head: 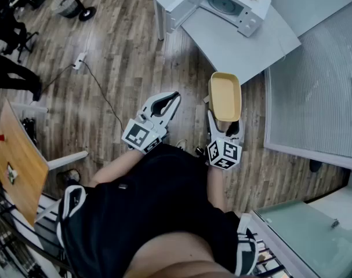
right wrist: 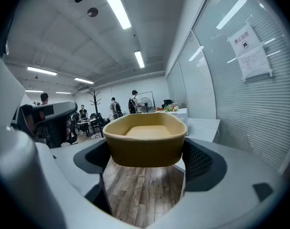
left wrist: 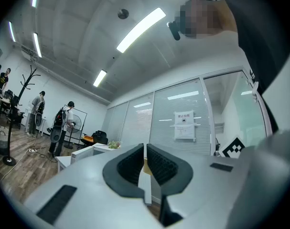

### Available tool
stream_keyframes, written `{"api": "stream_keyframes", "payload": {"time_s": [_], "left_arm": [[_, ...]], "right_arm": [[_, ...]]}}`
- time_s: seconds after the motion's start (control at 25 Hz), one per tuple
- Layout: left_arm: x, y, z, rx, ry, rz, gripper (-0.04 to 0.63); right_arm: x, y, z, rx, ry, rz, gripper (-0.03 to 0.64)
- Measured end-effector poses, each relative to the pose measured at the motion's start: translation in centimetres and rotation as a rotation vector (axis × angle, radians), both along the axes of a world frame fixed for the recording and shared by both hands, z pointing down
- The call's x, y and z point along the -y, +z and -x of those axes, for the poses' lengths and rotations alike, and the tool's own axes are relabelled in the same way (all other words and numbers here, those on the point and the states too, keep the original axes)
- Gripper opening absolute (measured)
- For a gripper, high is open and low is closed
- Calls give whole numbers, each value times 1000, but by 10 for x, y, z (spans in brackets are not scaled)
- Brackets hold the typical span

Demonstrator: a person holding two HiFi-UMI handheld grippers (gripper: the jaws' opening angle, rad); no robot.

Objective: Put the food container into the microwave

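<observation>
A tan, empty food container (head: 225, 94) is held level over the wooden floor, with my right gripper (head: 225, 125) shut on its near end. In the right gripper view the food container (right wrist: 145, 142) fills the space between the dark jaw pads of the right gripper (right wrist: 145, 152). My left gripper (head: 174, 97) hangs to the left of it, shut and holding nothing; in its own view the left gripper (left wrist: 145, 151) shows its pads nearly touching. The white microwave (head: 225, 4) stands on the far table with its door (head: 181, 7) swung open to the left.
The microwave's white table (head: 245, 48) lies ahead of the container. A glass partition with blinds (head: 315, 97) runs along the right. A wooden desk (head: 19, 161) is at the left, and a power strip with its cable (head: 79, 61) lies on the floor. People (left wrist: 63, 123) stand far off.
</observation>
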State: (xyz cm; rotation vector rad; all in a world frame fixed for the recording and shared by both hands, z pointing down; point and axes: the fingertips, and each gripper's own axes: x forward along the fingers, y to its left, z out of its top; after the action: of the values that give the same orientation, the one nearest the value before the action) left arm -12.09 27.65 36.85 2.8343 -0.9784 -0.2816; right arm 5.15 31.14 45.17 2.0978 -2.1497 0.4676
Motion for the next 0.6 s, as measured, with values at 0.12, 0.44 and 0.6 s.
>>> {"api": "stream_keyframes", "payload": {"time_s": [0.12, 0.44, 0.6], "left_arm": [[-4, -1, 2, -2, -2, -7, 35], [-1, 0, 4, -1, 9, -13, 35], [2, -1, 4, -7, 13, -6, 35]], "right_arm": [[-3, -1, 3, -5, -3, -2, 486], [-1, 0, 6, -11, 2, 0, 486], [1, 0, 7, -11, 9, 1, 486]]}}
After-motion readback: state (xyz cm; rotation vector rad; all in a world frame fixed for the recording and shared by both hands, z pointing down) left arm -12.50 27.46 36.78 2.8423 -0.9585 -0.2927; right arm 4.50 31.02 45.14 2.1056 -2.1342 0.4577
